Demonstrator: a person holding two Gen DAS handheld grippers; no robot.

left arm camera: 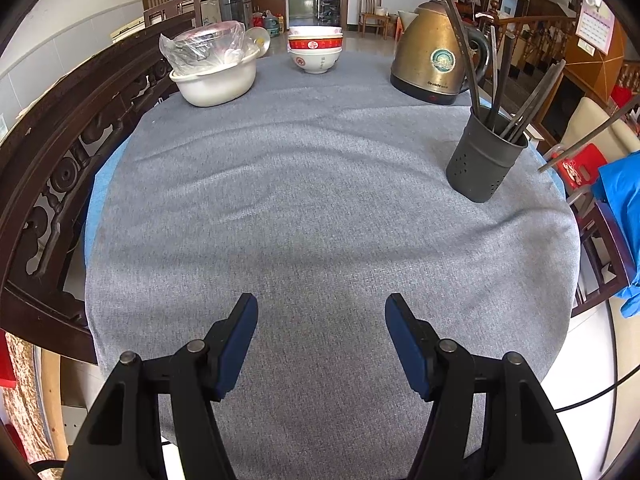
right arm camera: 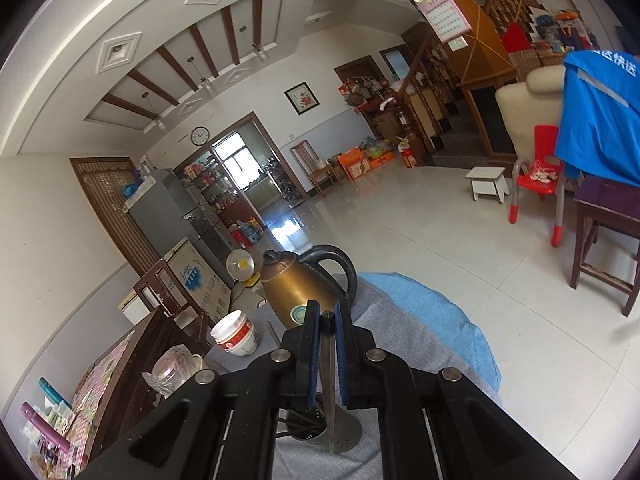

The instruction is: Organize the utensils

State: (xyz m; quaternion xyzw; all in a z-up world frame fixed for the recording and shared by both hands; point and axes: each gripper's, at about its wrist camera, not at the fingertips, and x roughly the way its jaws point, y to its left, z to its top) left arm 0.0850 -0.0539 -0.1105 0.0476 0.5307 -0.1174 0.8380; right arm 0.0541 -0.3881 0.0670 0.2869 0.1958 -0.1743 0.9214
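Observation:
A dark perforated utensil holder [left arm camera: 486, 158] stands at the table's right side with several chopsticks and utensils [left arm camera: 502, 80] in it. My left gripper [left arm camera: 322, 312] is open and empty, low over the grey tablecloth [left arm camera: 312, 200] near its front edge. My right gripper [right arm camera: 327, 316] is shut on a thin metal chopstick [right arm camera: 330, 376], held high and pointing down above the holder [right arm camera: 320, 432]. The held chopstick also shows at the right edge of the left wrist view [left arm camera: 588, 140].
A brass electric kettle [left arm camera: 434, 56] stands behind the holder. Stacked red-and-white bowls [left arm camera: 316, 50] sit at the back middle. A white basin with a bagged bowl [left arm camera: 214, 68] sits back left. A carved wooden chair back [left arm camera: 52, 168] borders the left.

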